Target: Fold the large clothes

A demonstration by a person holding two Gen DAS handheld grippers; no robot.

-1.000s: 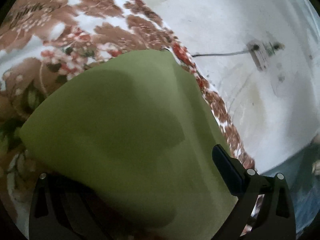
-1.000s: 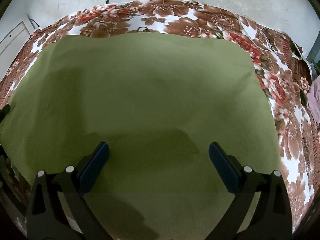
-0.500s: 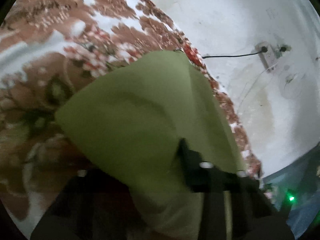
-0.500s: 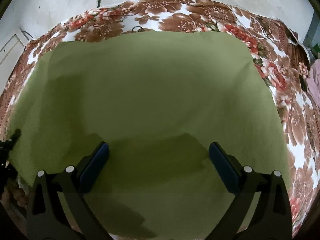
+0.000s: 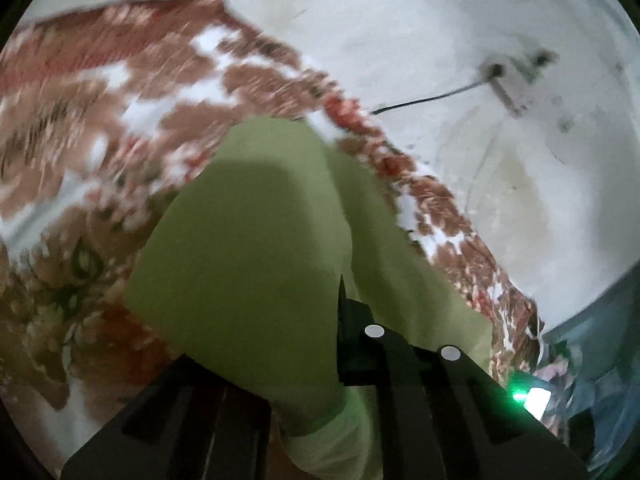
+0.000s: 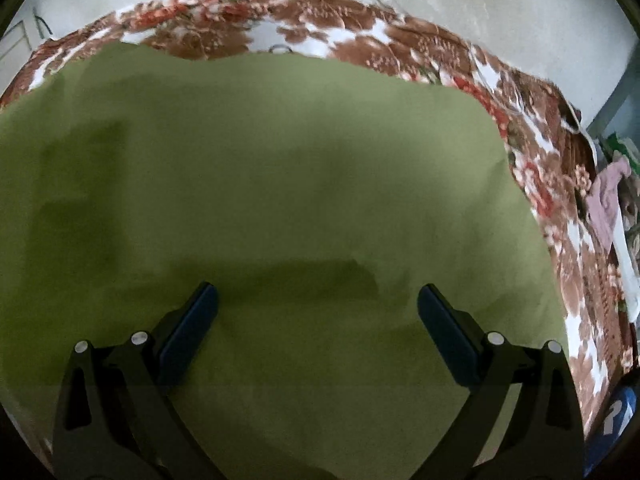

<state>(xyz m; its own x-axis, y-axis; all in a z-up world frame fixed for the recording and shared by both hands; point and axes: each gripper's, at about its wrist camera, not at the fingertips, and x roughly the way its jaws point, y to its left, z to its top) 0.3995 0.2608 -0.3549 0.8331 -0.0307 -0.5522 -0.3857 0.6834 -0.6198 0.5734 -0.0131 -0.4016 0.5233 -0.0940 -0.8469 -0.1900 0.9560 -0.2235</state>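
A large olive-green cloth (image 6: 280, 200) lies spread over a floral bedsheet (image 6: 360, 44). My right gripper (image 6: 318, 320) is open, its blue-padded fingers (image 6: 192, 328) wide apart just above the cloth's near part. In the left wrist view my left gripper (image 5: 320, 320) is shut on an edge of the green cloth (image 5: 260, 240) and lifts it, so the cloth drapes over and hides the left finger. The left wrist view is blurred.
The floral sheet (image 5: 100, 120) covers a bed along a pale wall (image 5: 440, 40) with a socket and black cable (image 5: 432, 100). Pink clothes (image 6: 608, 200) lie at the bed's right side. A blue object (image 6: 616, 412) sits at the lower right.
My left gripper closed on the cloth's edge and lifted it, bunching the cloth into a narrower fold. The right gripper stayed open and drifted slightly.
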